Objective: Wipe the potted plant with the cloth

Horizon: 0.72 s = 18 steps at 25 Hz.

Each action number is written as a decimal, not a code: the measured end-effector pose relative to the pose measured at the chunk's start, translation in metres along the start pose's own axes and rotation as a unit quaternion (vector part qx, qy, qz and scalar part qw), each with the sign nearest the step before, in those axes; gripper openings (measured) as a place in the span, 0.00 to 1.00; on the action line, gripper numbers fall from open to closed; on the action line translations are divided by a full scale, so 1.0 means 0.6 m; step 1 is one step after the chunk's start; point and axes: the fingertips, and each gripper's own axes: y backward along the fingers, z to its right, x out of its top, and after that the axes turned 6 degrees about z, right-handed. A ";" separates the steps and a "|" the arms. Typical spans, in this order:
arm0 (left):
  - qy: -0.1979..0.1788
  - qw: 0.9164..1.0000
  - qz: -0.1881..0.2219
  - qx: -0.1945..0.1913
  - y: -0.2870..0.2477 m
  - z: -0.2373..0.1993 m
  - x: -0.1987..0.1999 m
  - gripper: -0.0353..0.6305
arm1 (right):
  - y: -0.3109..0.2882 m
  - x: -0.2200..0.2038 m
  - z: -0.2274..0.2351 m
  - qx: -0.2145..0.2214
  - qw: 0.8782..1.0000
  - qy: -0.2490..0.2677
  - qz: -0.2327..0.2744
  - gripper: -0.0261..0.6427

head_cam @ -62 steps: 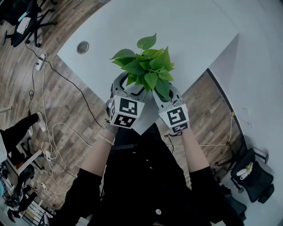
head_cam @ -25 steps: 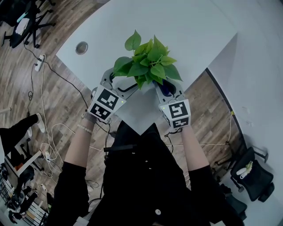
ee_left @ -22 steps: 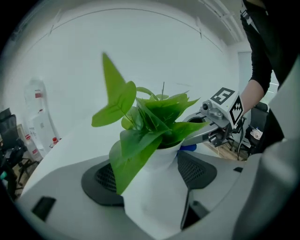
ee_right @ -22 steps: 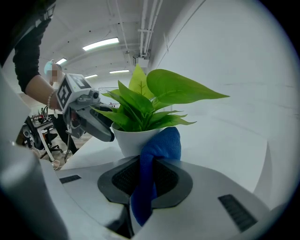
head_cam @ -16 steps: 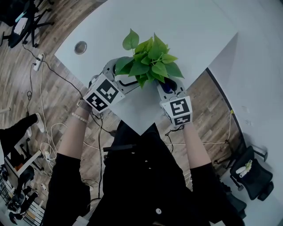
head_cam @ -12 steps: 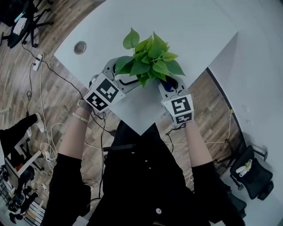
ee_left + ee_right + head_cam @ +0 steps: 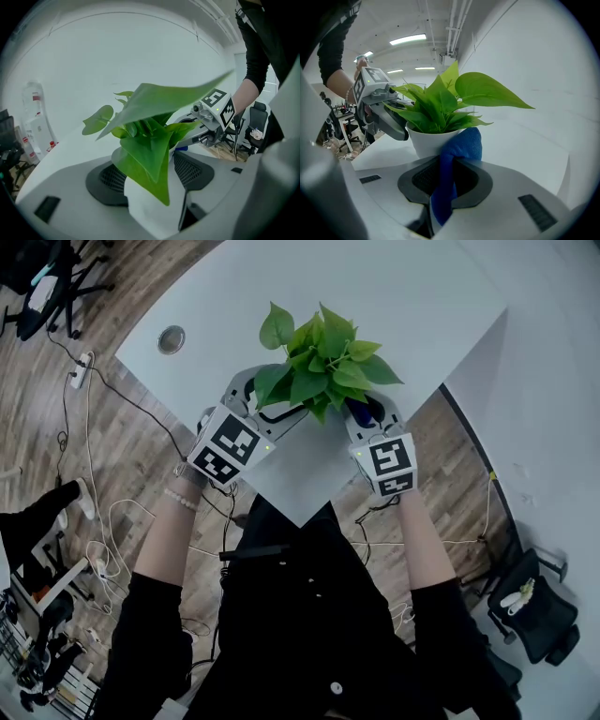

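The potted plant (image 7: 323,357), stood on the table (image 7: 394,287), was clasped at its pot (image 7: 150,206) by the left gripper (image 7: 150,176), whose jaws had just been closing; the cloth (image 7: 461,145), pinched in the right gripper (image 7: 446,180), was laid against the pot's right side

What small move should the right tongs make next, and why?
Probably slide the blue cloth across the side of the white pot: the right tongs hold it there, and the left tongs have just been closing around the pot, steadying it.

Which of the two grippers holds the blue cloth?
The right gripper: the blue cloth is clamped in its jaws. The left gripper, whose jaws have just been closing, grips the white pot instead.
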 end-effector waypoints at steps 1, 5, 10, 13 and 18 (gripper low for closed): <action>0.005 1.000 0.002 0.003 0.001 0.000 0.002 0.51 | 0.000 -0.001 0.000 -0.002 1.000 0.000 -0.001 0.17; 0.009 1.000 0.004 0.021 0.004 0.001 0.008 0.52 | -0.002 -0.001 -0.004 -0.008 1.000 -0.001 0.000 0.17; 0.028 0.998 0.003 0.048 0.001 0.004 0.004 0.52 | 0.001 -0.007 -0.007 -0.012 1.000 -0.007 -0.002 0.17; 0.043 0.997 0.003 0.061 0.000 0.007 0.000 0.52 | 0.007 -0.004 -0.015 -0.007 1.000 -0.008 0.003 0.17; 0.051 0.996 0.003 0.073 0.000 0.007 -0.001 0.52 | 0.013 0.003 -0.036 -0.001 1.000 -0.016 0.008 0.17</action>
